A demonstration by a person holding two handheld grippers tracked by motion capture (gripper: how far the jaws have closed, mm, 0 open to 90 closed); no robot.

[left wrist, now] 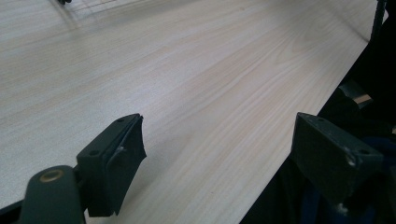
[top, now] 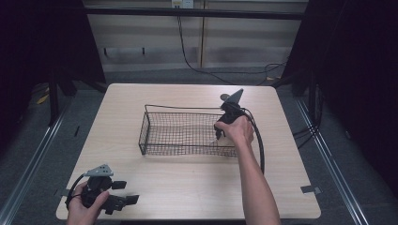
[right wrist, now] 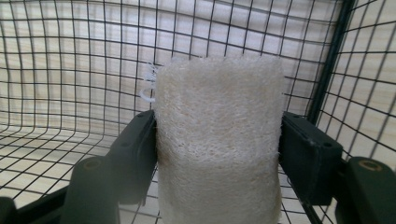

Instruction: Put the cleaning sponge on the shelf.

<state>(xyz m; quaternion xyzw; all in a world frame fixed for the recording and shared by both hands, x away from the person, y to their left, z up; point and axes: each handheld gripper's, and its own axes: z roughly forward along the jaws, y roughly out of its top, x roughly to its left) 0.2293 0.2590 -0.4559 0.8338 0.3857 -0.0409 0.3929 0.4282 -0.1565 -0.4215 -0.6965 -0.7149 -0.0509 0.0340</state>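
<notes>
A pale wood-grain table with rounded corners (top: 187, 187) stands on a grey floor (top: 338, 187), with metal rails running along the floor on both sides (top: 28, 159). Behind the table, a black cable (top: 187, 51) hangs down a light panelled wall (top: 234, 42) and trails across the floor toward the right. A small strip of grey tape (top: 310, 189) lies at the table's near right edge, and dark curtains (top: 361, 70) close off both sides.

The left gripper (top: 123, 192) rests at the worktop's near left corner, its fingers (left wrist: 114, 161) spread wide with nothing between them. The right gripper (right wrist: 217, 154), arm stretched toward the far right, points down, fingers clamped.
</notes>
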